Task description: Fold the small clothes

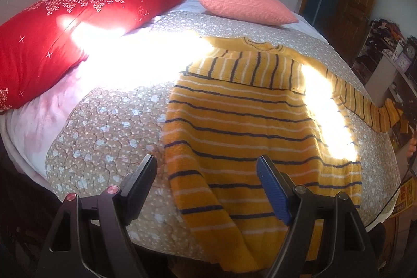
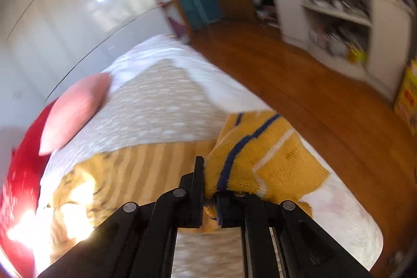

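Right now the bed fills everything ahead of my two grippers, its dotted quilt running from beneath their fingers to a red pillow and a pink pillow at the far end. Spread on the quilt just beyond my left gripper lies the sweater, yellow with dark and white stripes; one sleeve is already folded across its chest, the other trails off to the right. My left gripper hangs wide open over the near hem, touching nothing. My right gripper is clamped tight on a bunch of that trailing sleeve, with the cuff end flopping past its fingertips towards the bed's edge.

My worry is the grip: I judge it catches only a small pinch of loose knit, so a quick pull across could slip it free or drag the whole sweater askew. Sun glare also washes out part of the body, hiding the fold line I am aiming for.
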`<action>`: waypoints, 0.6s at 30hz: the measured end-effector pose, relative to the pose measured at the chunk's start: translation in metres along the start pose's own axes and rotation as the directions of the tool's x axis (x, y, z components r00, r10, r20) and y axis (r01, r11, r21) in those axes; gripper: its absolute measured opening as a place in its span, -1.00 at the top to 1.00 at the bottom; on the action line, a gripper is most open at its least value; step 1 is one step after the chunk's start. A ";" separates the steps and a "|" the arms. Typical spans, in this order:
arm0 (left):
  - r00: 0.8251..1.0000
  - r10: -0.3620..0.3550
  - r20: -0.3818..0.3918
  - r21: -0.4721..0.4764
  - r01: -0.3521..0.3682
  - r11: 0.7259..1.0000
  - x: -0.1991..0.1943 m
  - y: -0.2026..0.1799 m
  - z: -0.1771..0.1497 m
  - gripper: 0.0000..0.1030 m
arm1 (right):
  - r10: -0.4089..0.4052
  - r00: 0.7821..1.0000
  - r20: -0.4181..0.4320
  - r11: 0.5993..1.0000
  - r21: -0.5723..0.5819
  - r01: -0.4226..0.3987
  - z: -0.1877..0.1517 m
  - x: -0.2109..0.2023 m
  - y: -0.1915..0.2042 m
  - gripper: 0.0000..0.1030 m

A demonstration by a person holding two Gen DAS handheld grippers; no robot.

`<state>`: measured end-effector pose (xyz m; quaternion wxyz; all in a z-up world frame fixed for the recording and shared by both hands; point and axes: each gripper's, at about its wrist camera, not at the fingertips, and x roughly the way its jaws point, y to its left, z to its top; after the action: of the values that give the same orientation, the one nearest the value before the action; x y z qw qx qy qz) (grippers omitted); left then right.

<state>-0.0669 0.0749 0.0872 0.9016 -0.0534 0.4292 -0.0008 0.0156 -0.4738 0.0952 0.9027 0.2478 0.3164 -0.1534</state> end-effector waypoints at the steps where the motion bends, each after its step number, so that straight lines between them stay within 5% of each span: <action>1: 1.000 -0.001 0.004 -0.013 0.001 1.000 0.000 0.007 -0.001 -0.51 | 0.033 0.999 0.002 0.998 -0.056 -0.033 0.001 -0.004 0.031 0.86; 9: 1.000 0.012 0.013 -0.145 -0.010 0.989 0.000 0.079 -0.011 -0.51 | 0.219 0.966 -0.138 0.894 -0.369 -0.255 -0.046 0.022 0.263 0.86; 12: 0.999 0.030 0.016 -0.189 -0.027 0.982 0.001 0.105 -0.016 -0.52 | 0.215 0.951 -0.223 0.824 -0.480 -0.299 -0.091 0.049 0.338 0.86; 18: 1.000 0.028 -0.002 -0.245 -0.028 0.969 0.008 0.140 -0.026 -0.52 | 0.116 0.942 -0.315 0.701 -0.646 -0.302 -0.179 0.102 0.412 0.86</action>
<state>-0.0885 0.2107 0.0512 0.8883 -0.1584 0.4261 0.0651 0.1826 -0.0464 0.0527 0.8938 -0.0517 0.4314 0.1113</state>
